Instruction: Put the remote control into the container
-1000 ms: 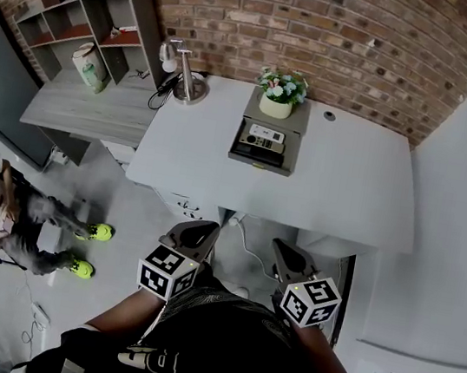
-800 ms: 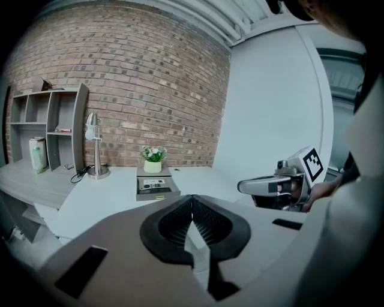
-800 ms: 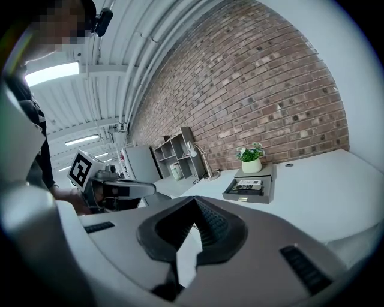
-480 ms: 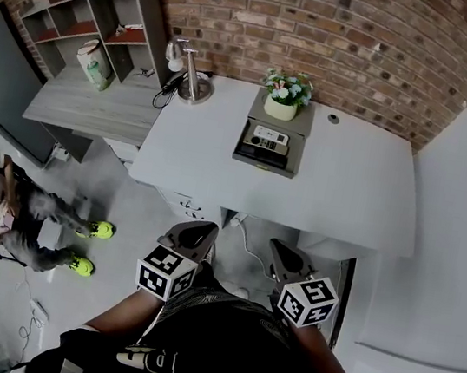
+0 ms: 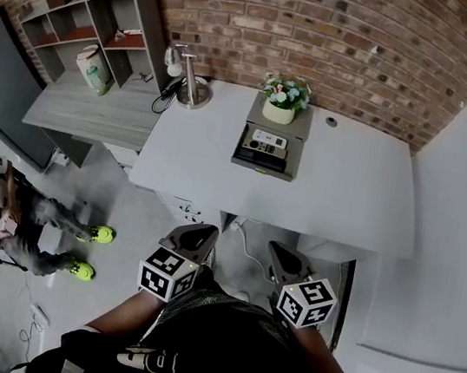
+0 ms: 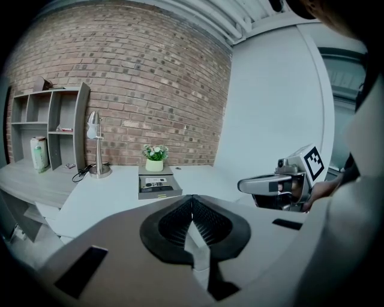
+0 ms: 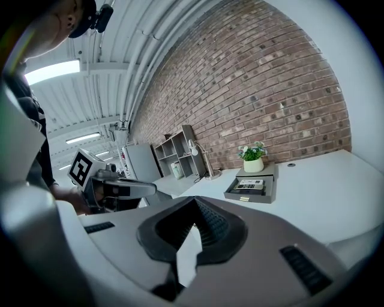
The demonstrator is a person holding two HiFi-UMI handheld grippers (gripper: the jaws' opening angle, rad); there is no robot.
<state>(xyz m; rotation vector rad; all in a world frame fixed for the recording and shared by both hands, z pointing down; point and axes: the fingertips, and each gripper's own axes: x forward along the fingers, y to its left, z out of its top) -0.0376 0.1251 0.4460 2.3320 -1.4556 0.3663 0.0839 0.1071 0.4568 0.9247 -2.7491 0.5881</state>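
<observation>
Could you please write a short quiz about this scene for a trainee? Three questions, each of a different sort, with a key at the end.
1. True or false: the right gripper holds a remote.
2. What stands on the back part of the container? A mug; B flower pot; C book.
3. Are the jaws of the left gripper open or shut?

Key: 1 false, the remotes lie in the container. 2 B. 3 shut, with nothing between them.

We see rough brick wall (image 5: 329,29) at 12, smooth matt white table (image 5: 347,190), matt grey container (image 5: 263,167), wood-grain shelf (image 5: 150,19) at 10.
</observation>
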